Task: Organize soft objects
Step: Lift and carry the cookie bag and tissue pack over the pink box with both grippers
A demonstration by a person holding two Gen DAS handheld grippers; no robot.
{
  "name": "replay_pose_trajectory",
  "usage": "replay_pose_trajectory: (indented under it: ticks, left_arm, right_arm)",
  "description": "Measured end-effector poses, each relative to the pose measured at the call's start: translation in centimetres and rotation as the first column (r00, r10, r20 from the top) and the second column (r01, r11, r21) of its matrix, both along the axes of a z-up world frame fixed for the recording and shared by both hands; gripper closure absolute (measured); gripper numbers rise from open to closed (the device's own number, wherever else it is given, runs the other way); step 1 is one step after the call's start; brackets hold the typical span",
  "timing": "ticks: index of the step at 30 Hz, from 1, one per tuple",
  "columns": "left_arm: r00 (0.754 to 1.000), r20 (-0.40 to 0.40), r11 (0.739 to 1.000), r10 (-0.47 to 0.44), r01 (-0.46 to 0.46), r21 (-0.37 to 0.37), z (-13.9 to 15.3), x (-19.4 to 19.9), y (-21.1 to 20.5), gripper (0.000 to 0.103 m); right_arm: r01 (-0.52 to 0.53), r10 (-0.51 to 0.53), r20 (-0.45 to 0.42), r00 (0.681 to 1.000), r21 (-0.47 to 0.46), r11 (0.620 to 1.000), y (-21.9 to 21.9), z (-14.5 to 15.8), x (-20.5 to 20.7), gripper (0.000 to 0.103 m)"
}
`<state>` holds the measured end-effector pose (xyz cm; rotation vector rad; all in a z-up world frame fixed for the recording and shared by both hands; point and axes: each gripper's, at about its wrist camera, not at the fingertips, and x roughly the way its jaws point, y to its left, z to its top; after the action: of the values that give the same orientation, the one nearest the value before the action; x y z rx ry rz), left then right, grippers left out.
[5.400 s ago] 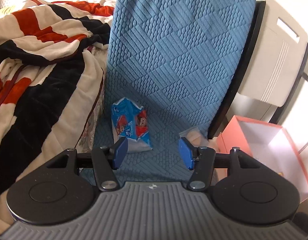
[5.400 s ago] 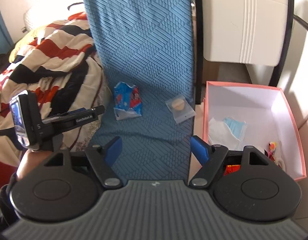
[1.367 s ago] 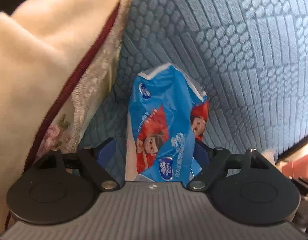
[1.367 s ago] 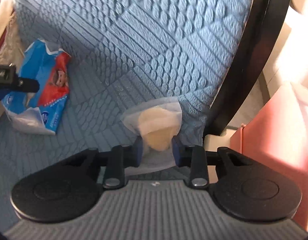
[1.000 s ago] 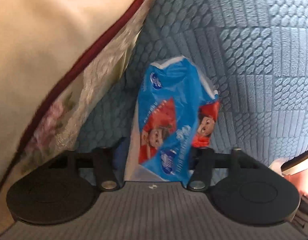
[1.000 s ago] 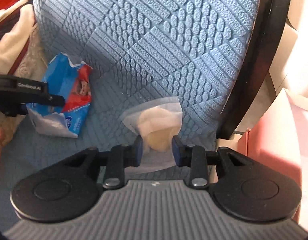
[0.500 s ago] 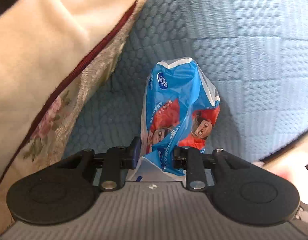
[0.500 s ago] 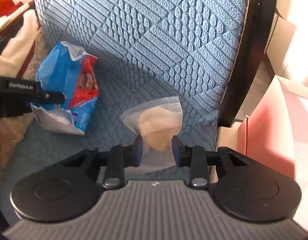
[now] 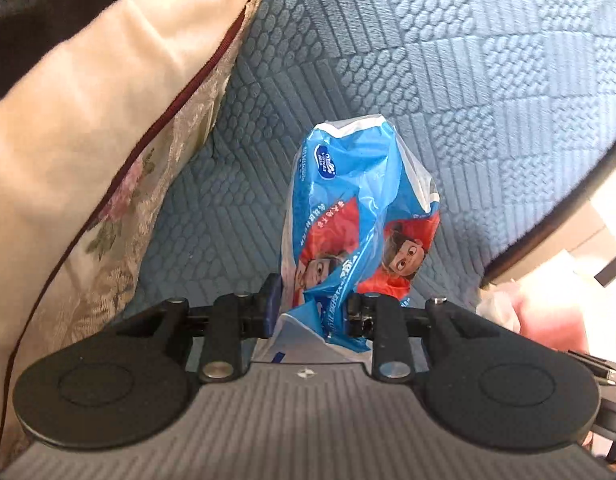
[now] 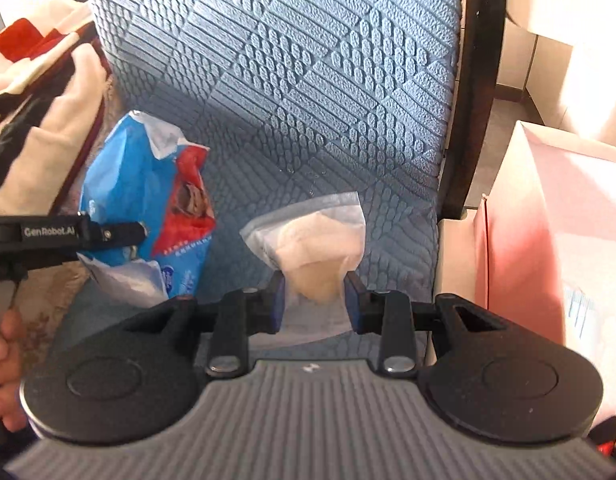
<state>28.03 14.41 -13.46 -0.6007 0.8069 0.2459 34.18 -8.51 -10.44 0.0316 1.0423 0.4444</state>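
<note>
The crinkled blue and red plastic tissue pack [image 9: 360, 236] with cartoon faces is pinched at its lower end between the jaws of the left gripper [image 9: 311, 310], which press into the wrapper from both sides. The pack stands up from the jaws, clear of the blue quilted chair cover [image 9: 448, 92] behind it. In the right wrist view the same pack [image 10: 148, 204] hangs from the left gripper [image 10: 124, 234], just left of the second thing.

This second thing is a small clear plastic pouch with a pale round pad inside [image 10: 312, 248]. The right gripper [image 10: 314, 304] has its jaws closed on the lower part of the pouch, squeezing the pad between the blue pads.

To the left lies a cream blanket with dark red piping [image 9: 108, 92]. To the right stands a pink cardboard box [image 10: 548, 216], beside the black chair frame [image 10: 474, 80].
</note>
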Motion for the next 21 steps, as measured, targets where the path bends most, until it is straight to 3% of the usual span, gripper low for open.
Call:
replay_pose_trajectory:
  ticks: [17,21]
  left_arm:
    - [0.997,0.045,0.997,-0.058,0.06,-0.045,3.3,-6.2,-4.0,0.071]
    - [0.996,0.051,0.997,-0.079,0.08,-0.008,4.5,-7.8,-4.9,0.071]
  right_arm:
    - [0.011,-0.01,0.016,1.0,-0.032,0.999,-1.5,4.3,-6.3,0.069]
    - [0.016,-0.015,0.033,0.999,-0.032,0.999,-1.8,5.8,-7.7,0.069]
